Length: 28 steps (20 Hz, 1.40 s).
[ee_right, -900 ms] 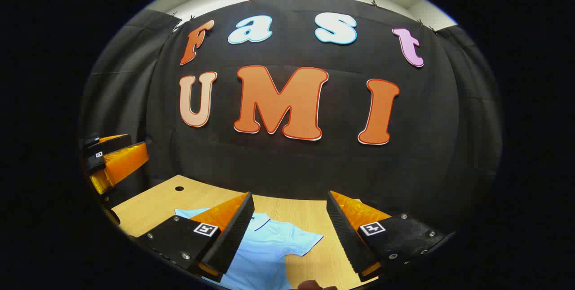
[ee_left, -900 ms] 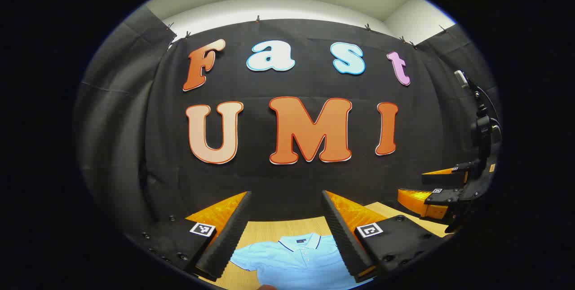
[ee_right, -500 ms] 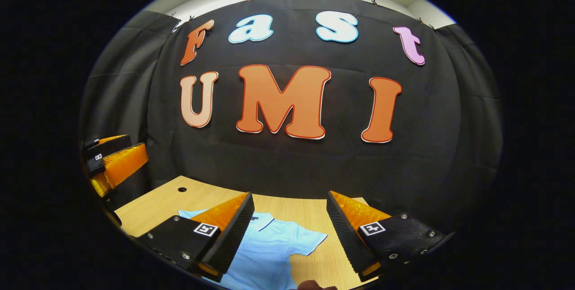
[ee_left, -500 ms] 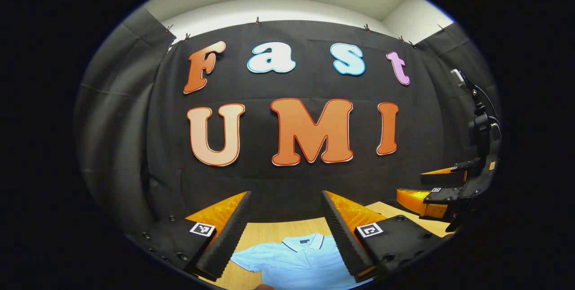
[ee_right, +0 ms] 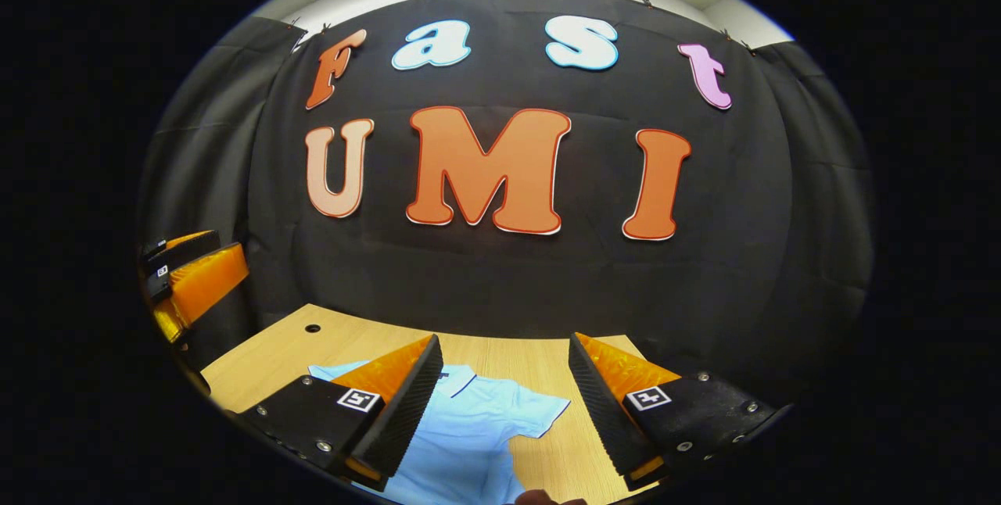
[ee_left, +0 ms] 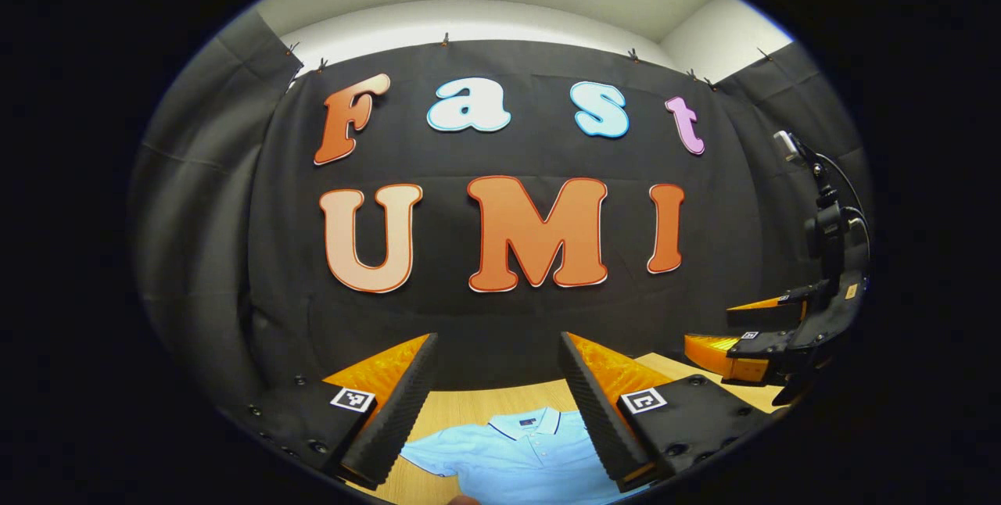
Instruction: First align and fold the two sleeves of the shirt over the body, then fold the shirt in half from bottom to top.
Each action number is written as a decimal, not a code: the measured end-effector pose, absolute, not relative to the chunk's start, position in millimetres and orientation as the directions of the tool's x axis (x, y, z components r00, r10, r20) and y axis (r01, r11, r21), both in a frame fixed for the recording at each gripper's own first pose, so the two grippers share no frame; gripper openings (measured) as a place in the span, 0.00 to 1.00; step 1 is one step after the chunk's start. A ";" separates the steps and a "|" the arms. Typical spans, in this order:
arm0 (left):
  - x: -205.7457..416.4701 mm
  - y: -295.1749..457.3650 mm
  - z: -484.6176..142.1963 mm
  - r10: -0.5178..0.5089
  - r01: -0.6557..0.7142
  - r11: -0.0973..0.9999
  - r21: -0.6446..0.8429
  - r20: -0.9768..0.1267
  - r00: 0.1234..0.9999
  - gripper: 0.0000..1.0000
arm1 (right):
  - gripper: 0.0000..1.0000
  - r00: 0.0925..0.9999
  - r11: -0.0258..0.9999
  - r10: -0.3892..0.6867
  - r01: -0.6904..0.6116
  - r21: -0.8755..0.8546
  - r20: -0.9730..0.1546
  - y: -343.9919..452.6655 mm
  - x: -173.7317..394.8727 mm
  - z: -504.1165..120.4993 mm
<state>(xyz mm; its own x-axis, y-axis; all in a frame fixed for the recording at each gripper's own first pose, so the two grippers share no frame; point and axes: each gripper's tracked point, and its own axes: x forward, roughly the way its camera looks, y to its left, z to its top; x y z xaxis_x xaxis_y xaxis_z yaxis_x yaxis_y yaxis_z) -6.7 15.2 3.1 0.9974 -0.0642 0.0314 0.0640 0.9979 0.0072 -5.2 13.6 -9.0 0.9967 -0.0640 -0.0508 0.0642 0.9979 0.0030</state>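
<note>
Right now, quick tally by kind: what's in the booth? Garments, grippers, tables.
Shirt: 1, light blue, lying flat, sleeves not yet folded
Grippers: 2, left gripper and right gripper, both open above the shirt
Table: 1, wooden
Total: 4

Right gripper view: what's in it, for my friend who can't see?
A light blue polo shirt lies flat on a wooden table, sleeves spread. The right gripper hovers open above it, and the left gripper is off to the side.
</note>
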 end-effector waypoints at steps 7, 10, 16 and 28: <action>-6.7 17.9 6.9 -0.081 0.081 0.997 0.022 0.043 0.996 0.99 | 0.99 0.973 0.987 -0.159 0.158 -0.015 -0.165 -17.8 6.1 -38.5; -4.0 17.7 12.0 -0.056 0.054 0.998 0.038 0.053 0.997 0.99 | 0.99 0.961 0.988 -0.144 0.153 0.020 -0.237 -29.0 23.3 -58.8; 6.5 5.3 15.4 0.034 -0.036 0.998 0.047 0.049 0.998 0.96 | 0.99 0.920 0.988 -0.068 0.117 0.105 -0.385 -52.9 76.0 -104.2; 19.8 6.4 5.4 0.257 -0.254 0.961 0.112 -0.010 0.966 1.00 | 0.98 0.693 0.987 0.053 0.074 0.144 -0.719 -63.1 154.6 -242.2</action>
<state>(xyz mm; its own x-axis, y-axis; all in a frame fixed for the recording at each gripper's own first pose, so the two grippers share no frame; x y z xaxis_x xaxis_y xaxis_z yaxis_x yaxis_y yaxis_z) 19.8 6.4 5.4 0.9665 0.2566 -0.0101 -0.2539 0.9608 0.1116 154.6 -63.1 -242.2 0.6927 0.0532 -0.7192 0.0738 0.9868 0.1440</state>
